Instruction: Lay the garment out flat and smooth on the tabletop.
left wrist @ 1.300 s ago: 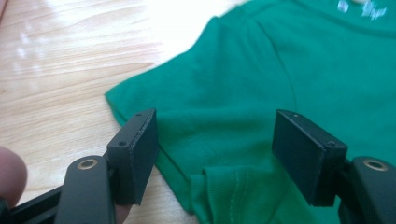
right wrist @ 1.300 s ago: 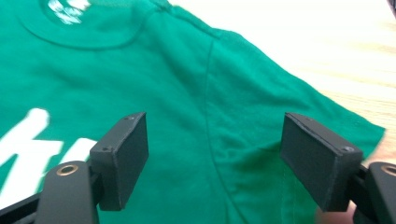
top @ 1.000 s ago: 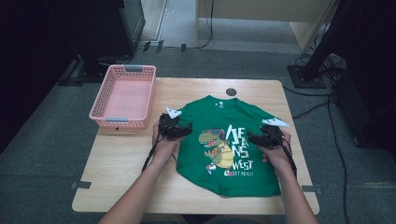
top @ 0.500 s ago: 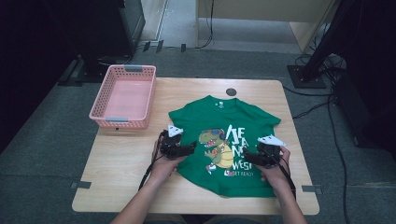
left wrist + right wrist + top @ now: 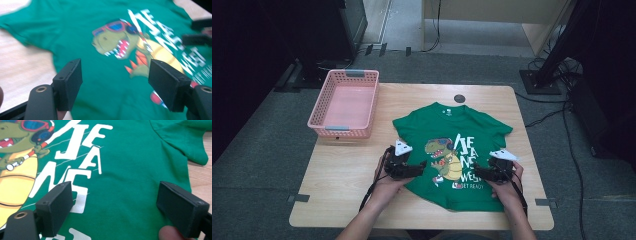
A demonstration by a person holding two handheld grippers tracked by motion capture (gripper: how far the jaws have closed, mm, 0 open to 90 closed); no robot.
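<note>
A green T-shirt [image 5: 462, 132] with a dinosaur print lies flat, front up, in the middle of the wooden table [image 5: 342, 185]. My left gripper [image 5: 421, 165] hovers at the shirt's left edge, near the hem, pointing right. Its jaws are open over the green cloth [image 5: 75, 30] and grip nothing, as the left gripper view [image 5: 115, 85] shows. My right gripper [image 5: 477, 172] is over the shirt's right lower part, pointing left. Its jaws [image 5: 120, 205] have just been opening and stand wide above the shirt [image 5: 130, 170], with nothing between them.
A pink plastic basket [image 5: 371, 100] sits at the table's far left corner. A small dark disc [image 5: 459, 98] lies beyond the shirt's collar. Bare wood shows left of the shirt. Cables and dark furniture surround the table.
Both hands have slid from beside the sleeves toward the near edge of the table, along the shirt's sides. The shirt has stayed flat and unmoved.
</note>
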